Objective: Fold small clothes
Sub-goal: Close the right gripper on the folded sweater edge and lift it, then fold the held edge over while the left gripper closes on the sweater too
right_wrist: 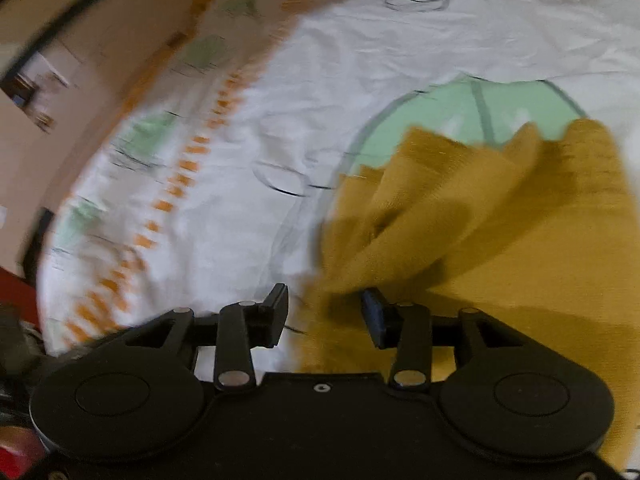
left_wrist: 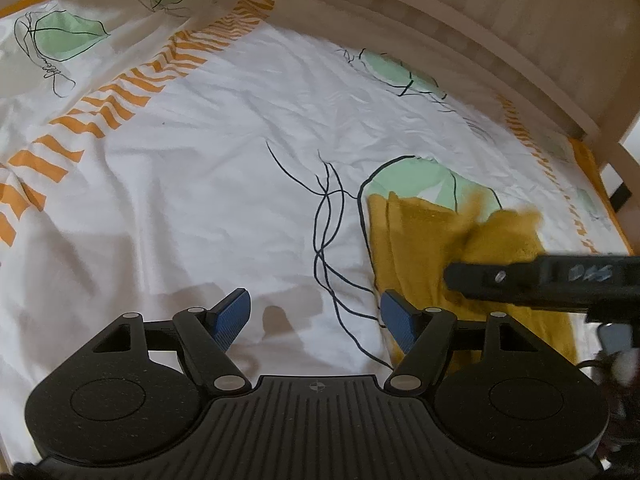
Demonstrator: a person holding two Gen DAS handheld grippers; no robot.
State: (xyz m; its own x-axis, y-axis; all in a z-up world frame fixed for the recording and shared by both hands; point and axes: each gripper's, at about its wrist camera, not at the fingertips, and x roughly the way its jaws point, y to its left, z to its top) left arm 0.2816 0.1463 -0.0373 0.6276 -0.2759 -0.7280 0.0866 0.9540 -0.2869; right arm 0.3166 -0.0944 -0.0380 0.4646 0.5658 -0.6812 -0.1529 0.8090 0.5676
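Observation:
A mustard-yellow small garment (left_wrist: 424,240) lies rumpled on the white patterned bed sheet (left_wrist: 208,184), at the right in the left wrist view. My left gripper (left_wrist: 316,316) is open and empty, low over bare sheet just left of the garment. The right gripper's black finger (left_wrist: 520,276) reaches in from the right over the garment. In the right wrist view, which is motion-blurred, the garment (right_wrist: 500,220) fills the right half with a fold lifted. My right gripper (right_wrist: 324,316) is open, its right finger against the cloth's edge.
The sheet (right_wrist: 248,184) has orange striped bands (left_wrist: 132,92) and green leaf prints (left_wrist: 412,180). A light wooden bed frame (left_wrist: 500,40) curves along the far edge. A wall and dark furniture (right_wrist: 48,60) lie beyond the bed at the left in the right wrist view.

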